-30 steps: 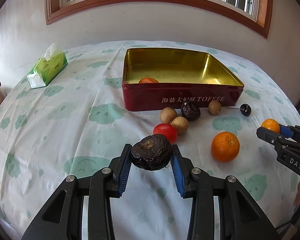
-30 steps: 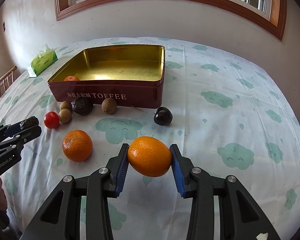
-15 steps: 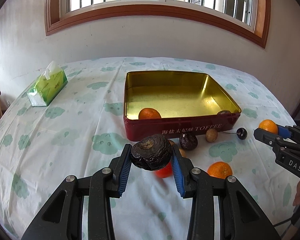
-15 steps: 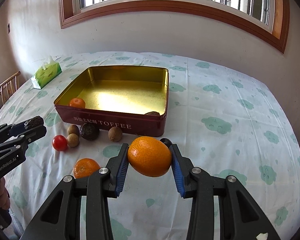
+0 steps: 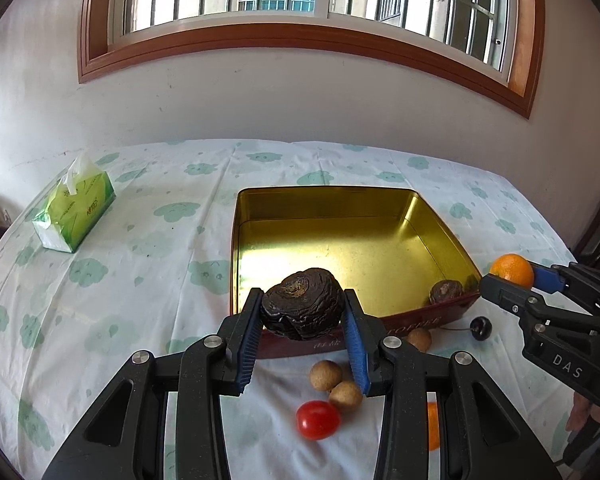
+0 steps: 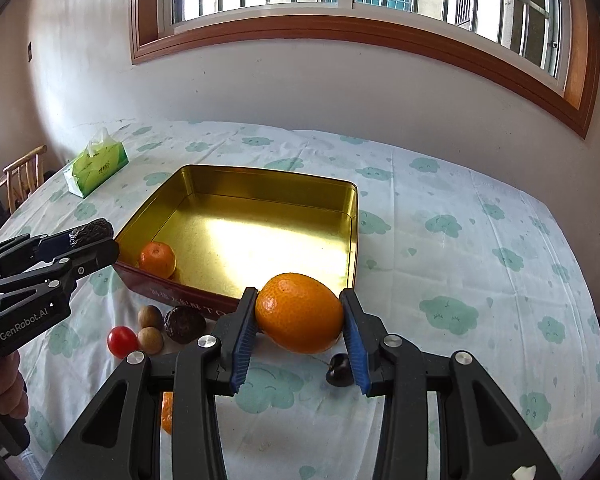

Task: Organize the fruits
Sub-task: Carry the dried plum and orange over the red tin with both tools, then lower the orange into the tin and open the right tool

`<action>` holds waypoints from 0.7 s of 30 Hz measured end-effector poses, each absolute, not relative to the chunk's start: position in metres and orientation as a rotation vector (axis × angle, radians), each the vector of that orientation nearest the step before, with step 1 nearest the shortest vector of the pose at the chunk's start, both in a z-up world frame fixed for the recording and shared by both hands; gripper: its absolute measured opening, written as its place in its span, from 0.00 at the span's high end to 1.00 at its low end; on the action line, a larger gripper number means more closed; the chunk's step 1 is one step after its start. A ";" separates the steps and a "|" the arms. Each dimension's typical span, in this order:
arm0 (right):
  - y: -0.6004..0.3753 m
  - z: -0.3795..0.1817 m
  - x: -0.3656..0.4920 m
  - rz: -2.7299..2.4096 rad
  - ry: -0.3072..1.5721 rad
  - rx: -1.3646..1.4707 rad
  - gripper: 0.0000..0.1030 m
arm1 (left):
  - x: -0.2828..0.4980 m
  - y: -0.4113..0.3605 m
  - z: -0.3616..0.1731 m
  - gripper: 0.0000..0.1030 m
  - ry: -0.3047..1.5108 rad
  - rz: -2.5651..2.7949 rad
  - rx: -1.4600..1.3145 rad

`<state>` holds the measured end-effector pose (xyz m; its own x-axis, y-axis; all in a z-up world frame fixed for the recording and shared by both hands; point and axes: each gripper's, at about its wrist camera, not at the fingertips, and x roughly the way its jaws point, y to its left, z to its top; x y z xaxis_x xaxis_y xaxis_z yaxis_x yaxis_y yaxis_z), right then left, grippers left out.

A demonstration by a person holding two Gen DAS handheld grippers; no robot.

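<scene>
Left wrist: tissue pack [image 5: 76,208] left of tin [image 5: 440,232].

The left wrist view rides behind its own tongs [image 5: 303,334], raised over the surface [image 5: 100,300] and tilted down toward the tin [image 5: 340,196] at 12 o'clock, with the window wall beyond. The right wrist view sits likewise behind its tongs [image 6: 299,334], facing the tin [image 6: 260,172] at 11 o'clock. Both share the tin, the tissue box [image 5: 76,214], and each other's tongs: at 3 o'clock in the left view, at 9 o'clock in the right.
</scene>
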<state>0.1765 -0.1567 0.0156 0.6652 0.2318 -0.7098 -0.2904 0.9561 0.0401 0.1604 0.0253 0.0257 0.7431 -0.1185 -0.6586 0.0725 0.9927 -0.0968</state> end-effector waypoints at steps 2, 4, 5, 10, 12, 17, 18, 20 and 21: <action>-0.153 0.014 0.185 0.300 0.793 -0.085 0.63 | 0.168 0.025 0.023 0.62 0.737 -0.104 -0.071; -0.149 0.010 0.193 0.304 0.801 -0.090 0.63 | 0.175 0.025 0.019 0.62 0.750 -0.104 -0.073; -0.148 0.008 0.197 0.305 0.804 -0.089 0.63 | 0.178 0.024 0.016 0.62 0.758 -0.101 -0.070; -0.144 -0.003 0.212 0.312 0.825 -0.067 0.63 | 0.190 0.023 0.005 0.62 0.783 -0.094 -0.055; -0.143 -0.007 0.217 0.313 0.836 -0.064 0.63 | 0.194 0.024 0.001 0.62 0.796 -0.094 -0.060; -0.142 -0.017 0.225 0.314 0.860 -0.057 0.63 | 0.201 0.025 -0.007 0.62 0.816 -0.089 -0.057; -0.142 -0.018 0.226 0.314 0.862 -0.056 0.63 | 0.202 0.025 -0.008 0.62 0.819 -0.088 -0.056; -0.141 -0.020 0.228 0.315 0.867 -0.056 0.63 | 0.205 0.026 -0.010 0.62 0.823 -0.085 -0.054; -0.141 -0.021 0.229 0.315 0.871 -0.057 0.63 | 0.206 0.026 -0.011 0.62 0.827 -0.084 -0.054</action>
